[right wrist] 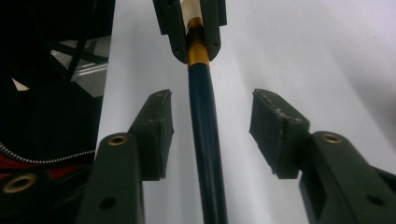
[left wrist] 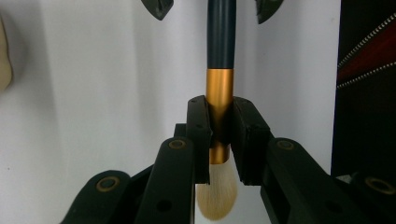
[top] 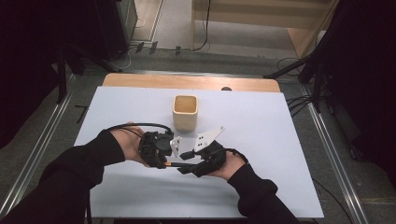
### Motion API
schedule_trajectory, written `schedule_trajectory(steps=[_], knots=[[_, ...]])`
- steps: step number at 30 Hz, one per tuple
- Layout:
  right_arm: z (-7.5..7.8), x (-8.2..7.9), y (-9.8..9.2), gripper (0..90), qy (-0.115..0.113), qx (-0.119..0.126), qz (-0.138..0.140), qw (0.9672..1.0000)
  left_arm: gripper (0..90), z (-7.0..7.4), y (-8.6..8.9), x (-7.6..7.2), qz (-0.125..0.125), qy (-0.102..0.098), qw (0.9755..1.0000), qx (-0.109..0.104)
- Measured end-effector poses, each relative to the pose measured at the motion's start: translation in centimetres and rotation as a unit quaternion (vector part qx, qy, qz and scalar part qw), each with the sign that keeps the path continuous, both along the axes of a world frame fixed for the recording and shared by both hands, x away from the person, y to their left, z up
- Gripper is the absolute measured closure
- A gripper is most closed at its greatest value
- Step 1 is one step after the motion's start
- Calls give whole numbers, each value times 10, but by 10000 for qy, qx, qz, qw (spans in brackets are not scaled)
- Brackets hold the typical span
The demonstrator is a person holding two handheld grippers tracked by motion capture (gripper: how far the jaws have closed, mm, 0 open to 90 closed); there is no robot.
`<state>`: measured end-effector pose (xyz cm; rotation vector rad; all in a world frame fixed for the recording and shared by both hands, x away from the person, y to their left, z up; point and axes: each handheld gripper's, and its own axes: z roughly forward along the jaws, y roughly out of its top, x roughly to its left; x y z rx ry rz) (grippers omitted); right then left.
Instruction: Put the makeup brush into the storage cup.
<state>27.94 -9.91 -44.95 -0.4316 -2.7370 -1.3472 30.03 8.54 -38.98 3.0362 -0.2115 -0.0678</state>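
Two grippers on one brush, so treat this as a handover and sequence it carefully.

High view: your left gripper [top: 169,156] and right gripper [top: 187,161] meet nose to nose above the near middle of the bench [top: 280,154]. The makeup brush [top: 173,164] bridges them as a short orange-and-dark bar, held off the surface. The beige cup [top: 185,112] stands upright just beyond, open mouth up, apart from both grippers. My read: the brush is headed for that cup.

Left gripper view: left gripper [left wrist: 219,135] is clamped tight on the gold ferrule [left wrist: 219,88], bristles [left wrist: 215,198] pointing back toward you and the dark handle [left wrist: 220,32] running away toward the other gripper's tips. The grip looks square with no visible tilt. Keep it firm until the other side has the load.

Right gripper view: right gripper [right wrist: 210,135] stands wide open, pads well clear on both sides, with the handle [right wrist: 205,140] running down the middle of the gap. It grasps nothing yet. The handle sits a touch nearer the left pad, so centre it before closing.

Advice:
- Close the right on the handle mid-length, not on the ferrule.
- Confirm both pads bite before the left lets go.
- A smooth round handle may roll, so close slowly.
- Release the left straight back, clear of the bristles.
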Motion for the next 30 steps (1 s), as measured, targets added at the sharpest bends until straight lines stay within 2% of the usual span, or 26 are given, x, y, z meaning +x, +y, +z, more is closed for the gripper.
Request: schedule_trajectory(steps=[2, 4, 5, 7, 9, 13, 15, 17, 22, 29, 30], knots=[[0, -1, 2, 611, 24, -59, 38, 10000, 795, -1, -1, 0, 25, 47, 10000, 12], [0, -1, 2, 620, 23, -63, 51, 10000, 795, -1, -1, 1, 38, 71, 9999, 68], [-1, -1, 4, 631, 11, -90, 101, 9999, 795, -2, -1, 0, 40, 60, 10000, 11], [-4, -1, 7, 674, 9, -179, 186, 9997, 795, -2, -2, 0, 6, 106, 9999, 91], [-4, -2, 9, 696, 54, -223, 157, 9996, 795, -4, -3, 0, 13, 100, 9999, 111], [-6, -2, 11, 704, 43, -243, 211, 9995, 795, -5, -5, -1, 1, 122, 9999, 83], [-6, -3, 13, 758, 40, -249, 201, 9995, 795, -5, -6, -1, -9, 146, 9999, 90], [-6, -3, 13, 776, 67, -244, 203, 9995, 795, -5, -6, -1, -3, 147, 9999, 81], [-7, -2, 13, 783, 139, -263, 248, 9993, 795, -5, -7, -1, -35, 192, 9997, 118], [-7, -3, 12, 792, 98, -294, 267, 9992, 792, -5, -7, -1, -75, 168, 9997, 132], [-7, -2, 12, 793, 86, -264, 290, 9992, 791, -5, -7, -1, -54, 186, 9998, 62]])
